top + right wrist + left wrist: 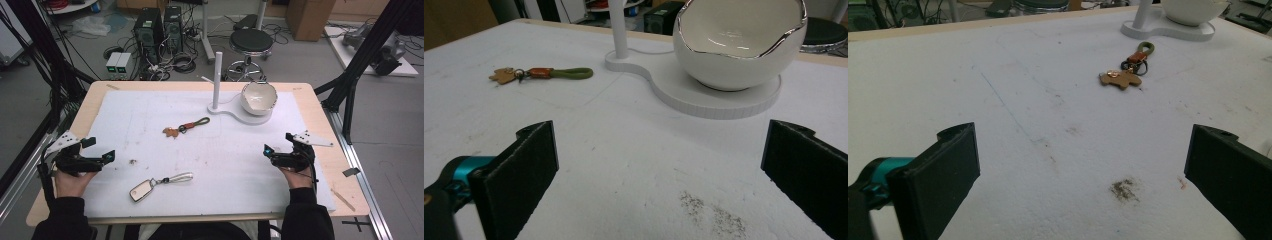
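My left gripper [100, 149] rests at the left edge of the white mat [225, 170], open, with bare mat between its jaws [1083, 175]. My right gripper [278, 143] lies at the mat's right side, also open and holding nothing [659, 175]. A keychain with a brown charm and green loop [186, 127] lies mid-mat, ahead of the left gripper [1125, 70] and far left of the right one [539, 73]. A silver key fob with a strap [142, 190] lies near the front edge. A white cracked-egg bowl [259, 97] sits on a stand [704, 97].
The stand has a thin upright white pole [217, 80] at its left end. A small dark stain [1124, 189] marks the mat just ahead of the left gripper. Beyond the table are a stool [251, 42], computer towers [157, 27] and loose cables on the floor.
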